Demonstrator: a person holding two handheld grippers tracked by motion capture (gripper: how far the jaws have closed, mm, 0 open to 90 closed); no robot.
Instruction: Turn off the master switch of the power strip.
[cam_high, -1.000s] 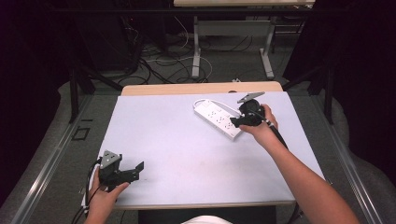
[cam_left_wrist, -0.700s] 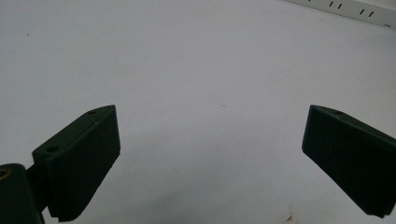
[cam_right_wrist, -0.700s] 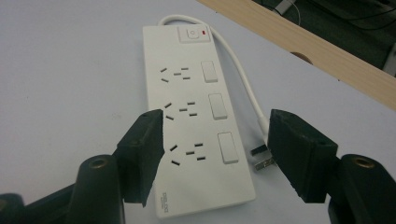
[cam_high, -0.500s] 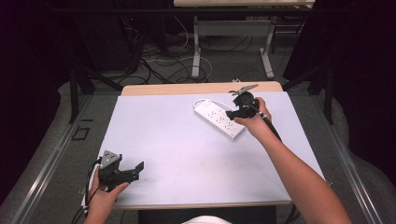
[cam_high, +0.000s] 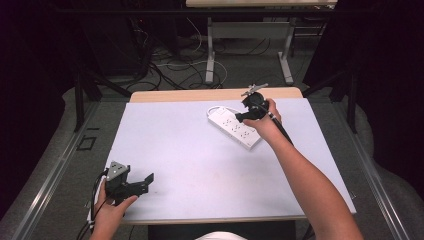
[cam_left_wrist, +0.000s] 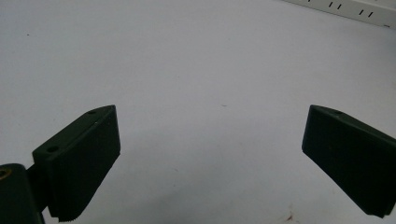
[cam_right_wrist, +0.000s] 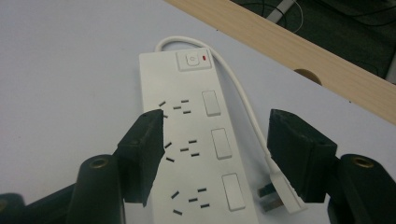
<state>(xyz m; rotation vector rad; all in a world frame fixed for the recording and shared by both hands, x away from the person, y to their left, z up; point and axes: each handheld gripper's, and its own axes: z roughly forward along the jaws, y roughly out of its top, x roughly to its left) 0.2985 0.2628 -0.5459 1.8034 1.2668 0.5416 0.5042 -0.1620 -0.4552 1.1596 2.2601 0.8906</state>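
The right gripper (cam_high: 239, 118) has been carried toward the counter's (cam_high: 200, 165) far edge, fingers released astride the power strip (cam_right_wrist: 187, 140), grasp pending.

No legible text, brand or number anywhere; the power strip (cam_right_wrist: 196, 140) bears only an unlabelled power-symbol button (cam_right_wrist: 191, 60).

room: dark | floor (cam_high: 250, 70): grey — cables (cam_high: 165, 65) | furniture: pale table (cam_high: 190, 150), second table's legs (cam_high: 210, 50)
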